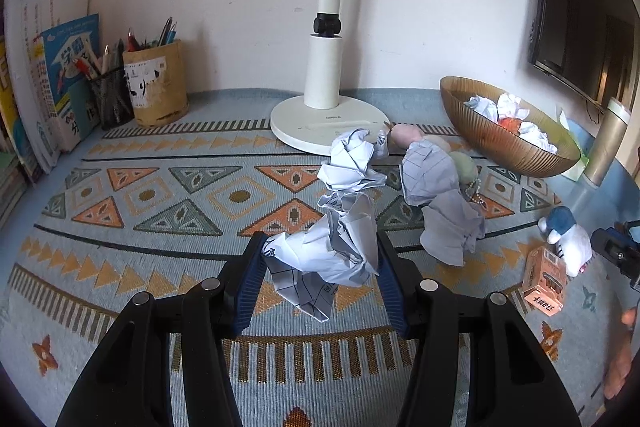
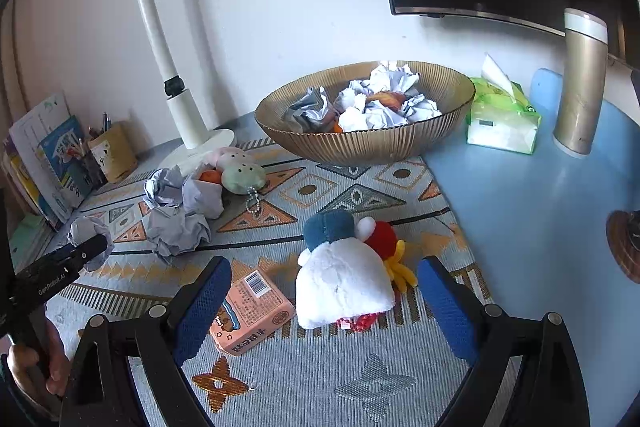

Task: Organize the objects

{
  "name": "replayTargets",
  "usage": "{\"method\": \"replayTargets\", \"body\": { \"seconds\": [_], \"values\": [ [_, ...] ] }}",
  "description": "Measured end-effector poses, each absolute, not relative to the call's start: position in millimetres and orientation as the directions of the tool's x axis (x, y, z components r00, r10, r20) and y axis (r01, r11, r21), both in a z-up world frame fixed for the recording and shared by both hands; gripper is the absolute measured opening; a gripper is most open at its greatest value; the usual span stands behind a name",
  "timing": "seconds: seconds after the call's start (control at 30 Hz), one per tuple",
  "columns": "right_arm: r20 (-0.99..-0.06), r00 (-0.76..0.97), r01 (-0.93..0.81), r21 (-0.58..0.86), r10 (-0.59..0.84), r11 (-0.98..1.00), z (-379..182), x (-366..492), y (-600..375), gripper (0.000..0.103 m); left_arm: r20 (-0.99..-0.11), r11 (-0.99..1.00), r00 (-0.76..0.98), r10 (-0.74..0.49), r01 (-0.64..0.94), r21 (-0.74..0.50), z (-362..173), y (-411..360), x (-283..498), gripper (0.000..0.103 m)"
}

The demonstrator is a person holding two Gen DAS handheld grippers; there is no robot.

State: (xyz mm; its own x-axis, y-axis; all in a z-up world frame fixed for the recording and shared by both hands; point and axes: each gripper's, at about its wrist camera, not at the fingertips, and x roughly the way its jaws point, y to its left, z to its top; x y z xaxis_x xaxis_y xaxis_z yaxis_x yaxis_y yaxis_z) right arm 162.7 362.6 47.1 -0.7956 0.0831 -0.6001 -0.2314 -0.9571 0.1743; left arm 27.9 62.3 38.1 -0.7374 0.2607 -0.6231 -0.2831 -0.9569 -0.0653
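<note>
A pale wall backs a blue worktop half covered by a patterned woven mat. At the back left, books lean beside two pen pots, and a white desk lamp stands on its round base near the middle. To the right sits a ribbed golden bowl already holding several crumpled paper balls; beyond it are a green tissue pack and a gold flask.

The left gripper has its blue-padded fingers closed on a crumpled sheet of paper, just above the mat. More paper wads lie loose ahead of it, near a small green plush charm with a bead chain.

The right gripper hovers with its fingers spread wide and gripping nothing. Between them, on the mat, rest a white plush toy with a blue cap and red-and-yellow parts, and just beside it a small orange carton lying flat near the left finger. A hand shows at the lower left edge of the right view.
</note>
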Motion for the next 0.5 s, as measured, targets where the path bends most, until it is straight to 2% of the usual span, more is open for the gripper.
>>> {"method": "replayTargets", "body": {
  "seconds": [0.5],
  "values": [
    [-0.605, -0.789, -0.232, 0.132, 0.107, -0.964, 46.3, 159.2, 357.8, 0.094, -0.621, -0.962, -0.745, 0.245, -0.266, -0.059, 38.6, 60.2, 27.5, 0.05]
  ]
}}
